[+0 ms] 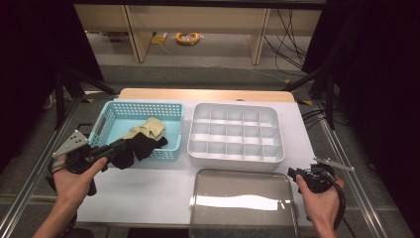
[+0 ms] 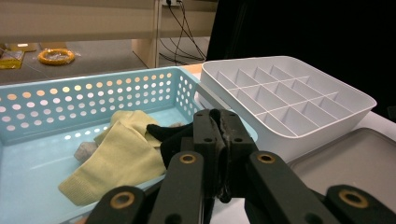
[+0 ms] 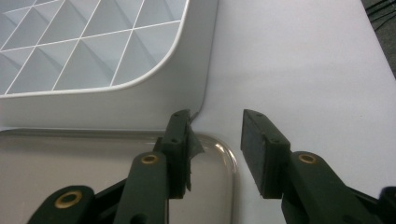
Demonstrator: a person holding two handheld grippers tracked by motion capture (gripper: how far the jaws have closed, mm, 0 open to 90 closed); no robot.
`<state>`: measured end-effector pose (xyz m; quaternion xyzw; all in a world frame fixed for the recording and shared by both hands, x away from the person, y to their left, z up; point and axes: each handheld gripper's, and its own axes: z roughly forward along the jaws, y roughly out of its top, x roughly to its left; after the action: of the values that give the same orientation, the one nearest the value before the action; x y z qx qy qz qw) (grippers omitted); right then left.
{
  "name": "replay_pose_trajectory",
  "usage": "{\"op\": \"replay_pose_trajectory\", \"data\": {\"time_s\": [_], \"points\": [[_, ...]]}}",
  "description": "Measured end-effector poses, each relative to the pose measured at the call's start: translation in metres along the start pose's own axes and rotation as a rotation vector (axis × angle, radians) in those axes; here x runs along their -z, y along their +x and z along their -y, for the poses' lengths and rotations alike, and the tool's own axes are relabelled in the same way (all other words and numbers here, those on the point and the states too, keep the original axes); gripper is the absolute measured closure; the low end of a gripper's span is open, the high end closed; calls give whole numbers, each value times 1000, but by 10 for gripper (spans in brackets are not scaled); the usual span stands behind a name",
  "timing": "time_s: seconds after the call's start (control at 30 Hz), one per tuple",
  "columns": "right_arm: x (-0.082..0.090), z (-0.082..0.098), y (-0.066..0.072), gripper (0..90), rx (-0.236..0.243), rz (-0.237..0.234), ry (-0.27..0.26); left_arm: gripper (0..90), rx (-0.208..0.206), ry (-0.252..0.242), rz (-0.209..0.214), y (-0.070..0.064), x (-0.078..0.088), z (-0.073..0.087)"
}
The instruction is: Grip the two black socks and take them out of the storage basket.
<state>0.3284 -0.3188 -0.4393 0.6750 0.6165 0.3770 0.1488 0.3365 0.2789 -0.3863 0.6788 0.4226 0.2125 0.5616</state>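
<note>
White surface (image 1: 148,193) carried blue basket (image 1: 171,110) | left claw (image 1: 120,145) pinched black cloth (image 1: 138,146) at basket's edge | right claw (image 3: 215,140) stood wide, empty.

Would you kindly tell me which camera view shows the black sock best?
The high view: the black sock drapes over the blue basket's front rim, clamped by the left gripper. The left gripper view shows a bunched part behind the fingers.
</note>
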Motion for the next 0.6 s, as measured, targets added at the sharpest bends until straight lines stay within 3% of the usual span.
{"op": "replay_pose_trajectory", "data": {"time_s": [0.03,0.07,0.17,0.2,0.23,0.37,0.43,0.53,0.6], "points": [[-2,0,-5,639,69,14,-16,864,0,-2,1,0,1,1],[-2,0,-5,639,74,16,-21,864,-2,-1,0,0,2,2],[-2,0,-6,639,71,21,-22,864,3,5,3,-1,4,5],[-1,0,-3,639,38,26,-13,864,1,5,0,-1,5,6],[-2,0,-6,639,67,20,-18,864,3,4,1,-2,6,8],[-2,0,-5,639,72,20,-20,864,1,13,-1,-3,10,12],[-1,0,-4,639,50,21,-14,864,0,24,-3,-3,12,16],[-1,0,-4,639,58,27,-11,864,8,27,-7,-3,15,21],[0,0,-3,639,41,3,-5,864,8,31,-7,-3,17,25]]}}
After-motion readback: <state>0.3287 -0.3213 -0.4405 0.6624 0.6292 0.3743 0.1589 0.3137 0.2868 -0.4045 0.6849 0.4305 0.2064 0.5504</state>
